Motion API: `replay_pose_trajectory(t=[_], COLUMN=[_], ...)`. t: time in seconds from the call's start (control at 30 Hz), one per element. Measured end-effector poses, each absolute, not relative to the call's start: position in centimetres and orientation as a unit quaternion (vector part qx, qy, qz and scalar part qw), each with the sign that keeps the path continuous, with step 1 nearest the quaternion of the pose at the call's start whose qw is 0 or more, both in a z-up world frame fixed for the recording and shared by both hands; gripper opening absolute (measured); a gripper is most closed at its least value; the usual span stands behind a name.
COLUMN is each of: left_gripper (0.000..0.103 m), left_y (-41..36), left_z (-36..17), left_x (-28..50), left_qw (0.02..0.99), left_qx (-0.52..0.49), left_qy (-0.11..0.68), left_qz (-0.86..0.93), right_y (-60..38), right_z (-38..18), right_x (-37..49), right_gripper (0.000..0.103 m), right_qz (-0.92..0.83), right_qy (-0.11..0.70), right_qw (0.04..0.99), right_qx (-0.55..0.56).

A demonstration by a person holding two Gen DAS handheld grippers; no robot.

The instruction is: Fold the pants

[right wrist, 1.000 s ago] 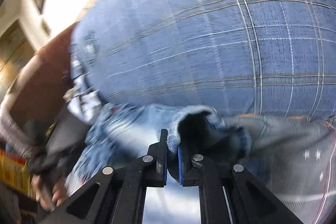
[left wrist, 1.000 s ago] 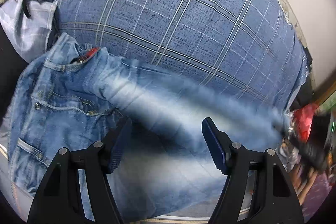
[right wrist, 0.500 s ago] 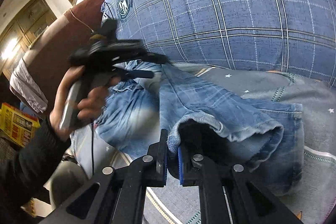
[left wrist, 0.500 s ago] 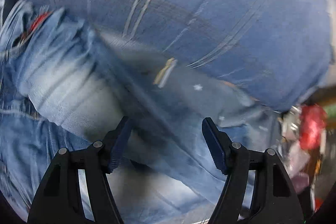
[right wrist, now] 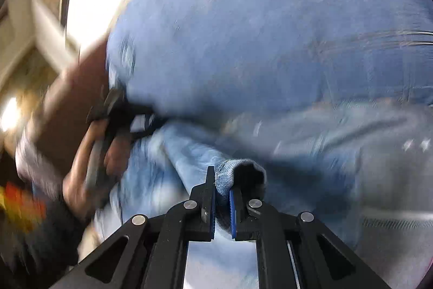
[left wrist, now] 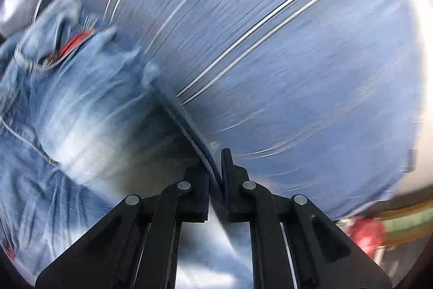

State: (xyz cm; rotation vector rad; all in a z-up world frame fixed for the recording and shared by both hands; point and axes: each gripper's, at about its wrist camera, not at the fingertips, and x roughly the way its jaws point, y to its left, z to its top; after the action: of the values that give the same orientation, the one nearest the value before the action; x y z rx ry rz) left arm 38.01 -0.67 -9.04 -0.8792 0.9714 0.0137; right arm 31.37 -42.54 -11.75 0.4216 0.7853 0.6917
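Left gripper (left wrist: 215,175): jaws clenched on a dark edge of the jeans (left wrist: 81,110). Right gripper (right wrist: 222,197): jaws clenched on a leg hem (right wrist: 235,167) of the jeans. Jeans: light blue denim, bunched on the blue plaid bedcover (left wrist: 284,45), waistband to the left. Person's hand (right wrist: 89,153): seen at left in the right wrist view, blurred. Both views motion-blurred.

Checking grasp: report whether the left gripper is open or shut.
Shut: left gripper pinches a dark edge of the jeans.
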Motion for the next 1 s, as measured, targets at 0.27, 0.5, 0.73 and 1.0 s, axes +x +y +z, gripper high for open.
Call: replay_pose_trajectory(t=[0.27, 0.5, 0.73, 1.0], left_gripper=[0.007, 0.006, 0.006, 0.006], left_y=[-1.3, -3.6, -2.9, -1.9], left_z=[-10.7, -18.7, -17.9, -19.3], left_x=[26.6, 22.9, 21.9, 21.7], left_qw=[0.820, 0.773, 0.790, 0.767], left_qx=[-0.428, -0.471, -0.451, -0.471], left_qy=[0.374, 0.416, 0.406, 0.427], left_qz=[-0.074, -0.083, -0.089, -0.088], right_y=[-45.0, -45.8, -46.8, -47.1], right_z=[-10.3, -17.9, -17.7, -18.9], right_x=[29.3, 28.6, 26.9, 29.8], right_gripper=[0.007, 0.007, 0.043, 0.059], right_qz=[0.363, 0.274, 0.258, 0.239], right_qy=[0.321, 0.466, 0.475, 0.477], right_qw=[0.851, 0.821, 0.814, 0.790], right_qx=[0.201, 0.180, 0.213, 0.303])
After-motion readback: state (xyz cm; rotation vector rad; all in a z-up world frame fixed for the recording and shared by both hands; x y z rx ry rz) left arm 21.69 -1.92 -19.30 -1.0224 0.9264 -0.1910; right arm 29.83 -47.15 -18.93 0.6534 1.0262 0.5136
